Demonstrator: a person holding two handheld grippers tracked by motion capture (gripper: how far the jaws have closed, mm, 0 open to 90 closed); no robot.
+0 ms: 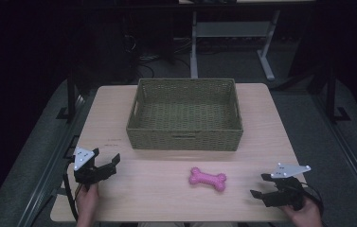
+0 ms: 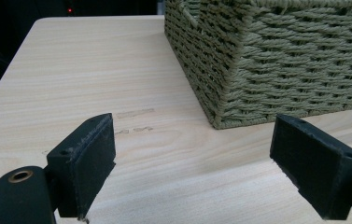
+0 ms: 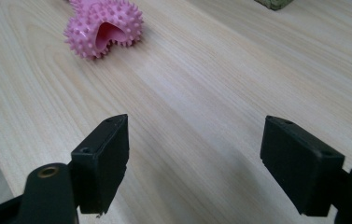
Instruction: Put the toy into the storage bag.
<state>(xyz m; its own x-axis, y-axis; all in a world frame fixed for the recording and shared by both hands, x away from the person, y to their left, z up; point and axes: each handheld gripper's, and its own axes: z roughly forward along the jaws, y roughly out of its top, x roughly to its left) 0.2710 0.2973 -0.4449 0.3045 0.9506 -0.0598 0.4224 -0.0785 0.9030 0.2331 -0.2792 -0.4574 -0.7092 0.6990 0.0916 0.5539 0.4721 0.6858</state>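
Observation:
A pink spiky bone-shaped toy lies on the wooden table, in front of an empty woven green basket. My left gripper rests near the table's front left corner, jaws wide apart with nothing between them; the left gripper view shows the basket's near corner ahead of it. My right gripper sits at the front right, open and holding nothing. In the right gripper view, one knobbly end of the toy lies ahead to the left, well apart from the jaws.
The table's front edge runs close under both hands. Beyond the table stand a white desk frame and dark floor with cables. Bare wood stretches between the toy and each gripper.

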